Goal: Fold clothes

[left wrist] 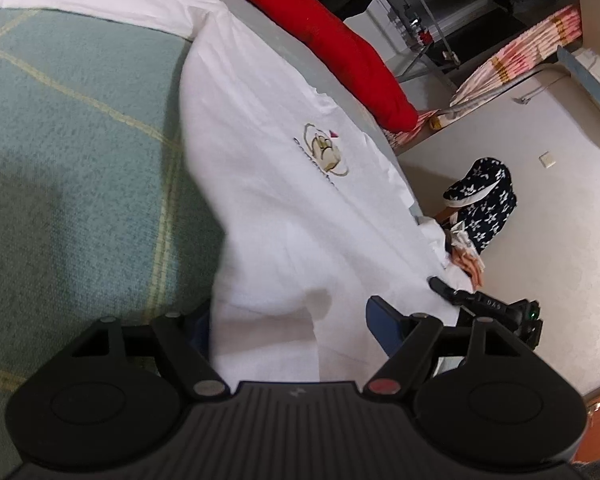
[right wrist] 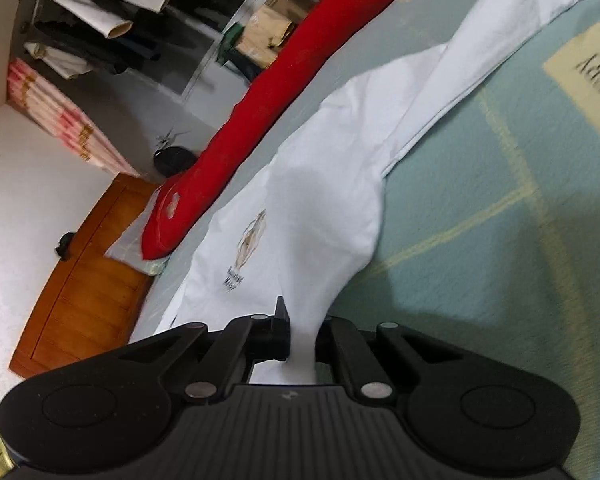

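Observation:
A white T-shirt (left wrist: 284,184) with a small printed logo lies along the edge of a bed covered by a teal checked blanket (left wrist: 72,152). In the left wrist view my left gripper (left wrist: 290,328) stands open, its blue-padded fingers (left wrist: 382,328) wide apart with a fold of the shirt lying between them. My right gripper (right wrist: 302,336) is shut on a bunched strip of the T-shirt (right wrist: 332,200), which rises from the bed into its jaws. The left wrist view also shows the right gripper (left wrist: 444,286) at the shirt's edge near the bedside.
A long red cushion (left wrist: 328,40) lies along the bed's far edge beyond the shirt. The floor holds a dark flowered slipper (left wrist: 480,188) and a pink striped cloth (left wrist: 516,56). A wooden bed board (right wrist: 84,276) and a wardrobe with hanging clothes (right wrist: 112,20) stand beyond.

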